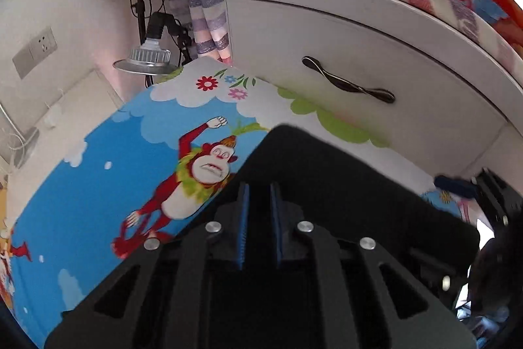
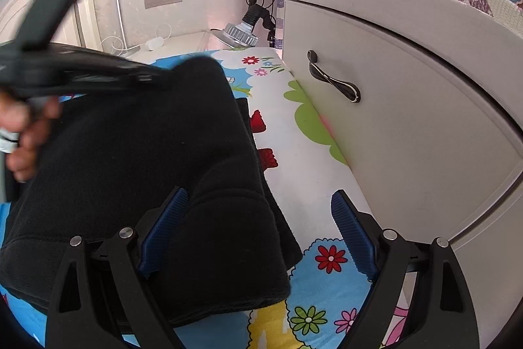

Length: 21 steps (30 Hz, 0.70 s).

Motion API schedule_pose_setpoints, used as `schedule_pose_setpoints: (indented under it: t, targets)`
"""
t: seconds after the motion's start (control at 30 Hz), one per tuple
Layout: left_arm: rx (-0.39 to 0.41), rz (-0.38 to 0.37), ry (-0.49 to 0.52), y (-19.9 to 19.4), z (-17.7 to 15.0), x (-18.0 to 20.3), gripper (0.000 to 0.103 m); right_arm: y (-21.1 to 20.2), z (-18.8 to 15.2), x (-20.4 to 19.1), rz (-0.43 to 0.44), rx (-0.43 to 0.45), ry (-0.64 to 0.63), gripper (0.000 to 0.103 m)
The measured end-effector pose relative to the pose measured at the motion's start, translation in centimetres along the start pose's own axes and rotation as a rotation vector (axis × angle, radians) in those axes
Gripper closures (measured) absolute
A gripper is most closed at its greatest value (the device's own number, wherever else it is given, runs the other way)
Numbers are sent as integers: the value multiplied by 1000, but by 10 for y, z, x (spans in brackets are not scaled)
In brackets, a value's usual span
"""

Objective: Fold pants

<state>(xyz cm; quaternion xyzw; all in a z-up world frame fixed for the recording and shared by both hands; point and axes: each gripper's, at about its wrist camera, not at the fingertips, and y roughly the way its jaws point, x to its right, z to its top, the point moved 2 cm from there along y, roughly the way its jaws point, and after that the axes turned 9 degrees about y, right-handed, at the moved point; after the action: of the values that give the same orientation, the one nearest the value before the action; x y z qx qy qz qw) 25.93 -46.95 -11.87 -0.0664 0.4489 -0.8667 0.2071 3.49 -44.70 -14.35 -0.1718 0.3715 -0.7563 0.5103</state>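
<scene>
Pants are seen folded into a thick stack on the cartoon mat, near its drawer-side edge. Left gripper is pinched narrowly on fabric; right gripper is spread wide. Little is judged left.

I had open mat to my left, nothing standing on the blue part. The cabinet walled off the right side, its handle sticking out toward the work area. Only a narrow strip of mat ran between the pants and the cabinet face; my right gripper, jaws wide apart, straddled that edge. The left gripper and the hand holding it crossed over the pants on the left, blocking that side. A lamp hung low at the far corner.
</scene>
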Motion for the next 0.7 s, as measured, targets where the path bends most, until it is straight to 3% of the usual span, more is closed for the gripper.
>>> schedule_pose_setpoints:
  t: [0.07, 0.13, 0.2, 0.23, 0.3, 0.37, 0.4, 0.43, 0.5, 0.53, 0.6, 0.63, 0.7]
  targets:
    - [-34, 15, -89, 14, 2, -3, 91, 1, 1, 1, 8, -7, 7, 20]
    - [-87, 59, -73, 25, 2, -3, 91, 2, 2, 1, 10, -13, -2, 20]
    - [-89, 69, -77, 17, -4, -9, 91, 2, 3, -1, 6, -17, -11, 19]
    - [-77, 64, -90, 15, -4, -11, 91, 2, 3, -2, 2, -18, -17, 19]
    - [42, 44, -133, -14, -9, -18, 87, 0, 3, -4, -1, -21, -31, 19]
    - [199, 64, -196, -72, -33, -28, 69, -1, 5, -6, -9, -18, -45, 19]
    - [277, 70, -261, -97, -43, -36, 49, -3, 8, -7, -13, -19, -52, 19]
    - [325, 76, -325, -118, -58, -46, 37, -8, 12, -9, -18, -24, -59, 19]
    - [374, 129, -393, -152, -89, -62, 37, -25, 27, -14, -12, -3, -67, 19]
    - [379, 220, -441, -172, -115, -76, 38, -34, 36, -18, 8, 26, -65, 19]
    - [337, 305, -567, -189, -160, -105, 45, -48, 60, -30, 62, 67, -69, 17]
    - [331, 305, -641, -192, -179, -119, 62, -49, 73, -38, 100, 64, -80, 17]
    - [275, 321, -752, -190, -216, -144, 81, -38, 101, -60, 176, 37, -103, 17]
